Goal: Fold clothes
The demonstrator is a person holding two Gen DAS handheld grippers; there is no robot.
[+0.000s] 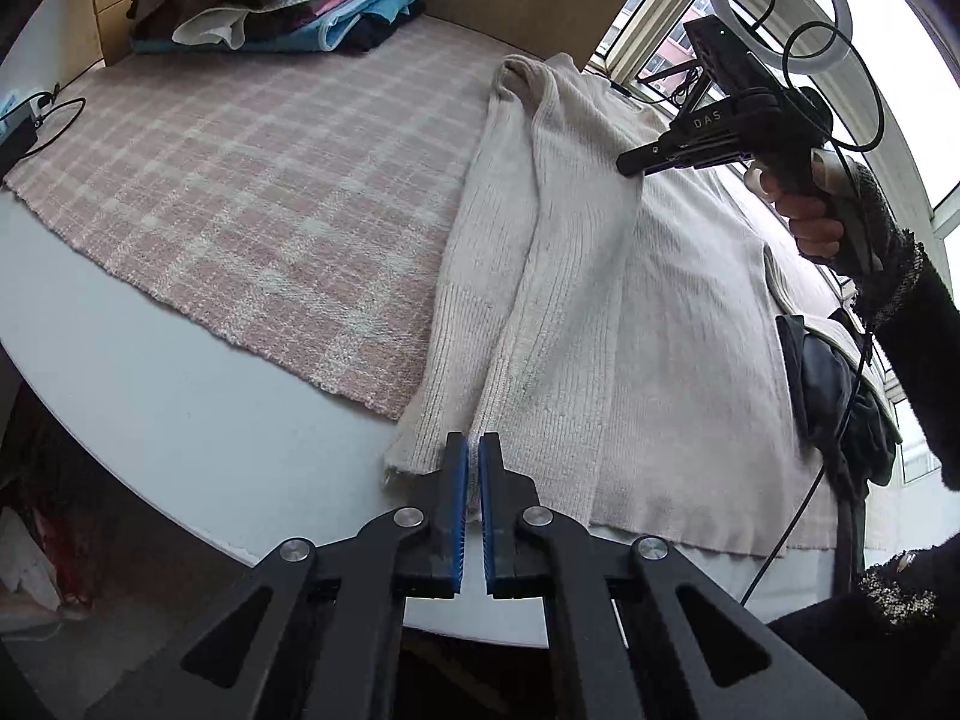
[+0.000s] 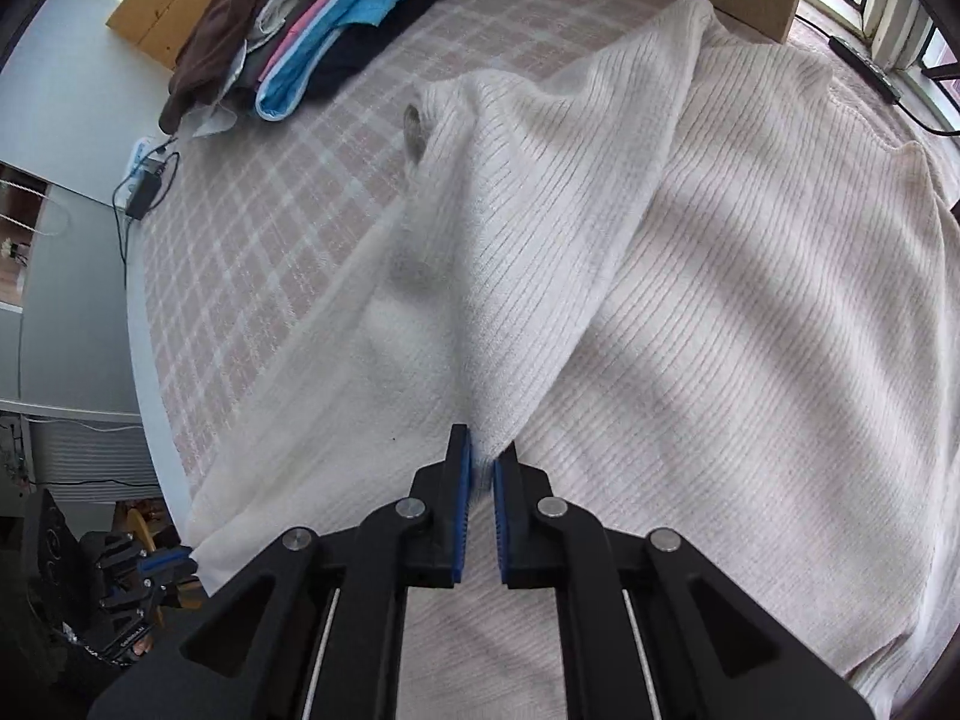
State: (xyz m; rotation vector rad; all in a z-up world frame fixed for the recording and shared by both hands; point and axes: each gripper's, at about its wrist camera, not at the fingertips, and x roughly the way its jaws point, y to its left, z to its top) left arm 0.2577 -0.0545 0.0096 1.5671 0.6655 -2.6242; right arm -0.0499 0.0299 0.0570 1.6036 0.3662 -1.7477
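Seen from the left wrist, a cream ribbed knit sweater (image 1: 636, 300) lies spread across a pink-and-white checked woven cloth (image 1: 252, 192) on a round white desk (image 1: 180, 408), one long sleeve folded down along its body toward the near hem. The left claw (image 1: 473, 450), its blue-padded jaws drawn to a narrow slit, sits at the sweater's hem edge; whether fabric is caught between them cannot be told. Farther up, the right claw (image 1: 630, 163), held in a hand (image 1: 810, 222) with a dark knitted cuff, pinches the sweater near the shoulder. A pile of folded brown, blue and pink clothes (image 1: 270, 0) rests at the desk's far side, and a white ring light (image 1: 780, 0) stands by the window.

Viewed from the right wrist, the right claw (image 2: 483, 457) is clamped on a raised ridge of the sweater (image 2: 750, 300), lifting the knit into a tented fold. The checked cloth (image 2: 252, 240) and clothes pile (image 2: 312, 18) lie beyond.
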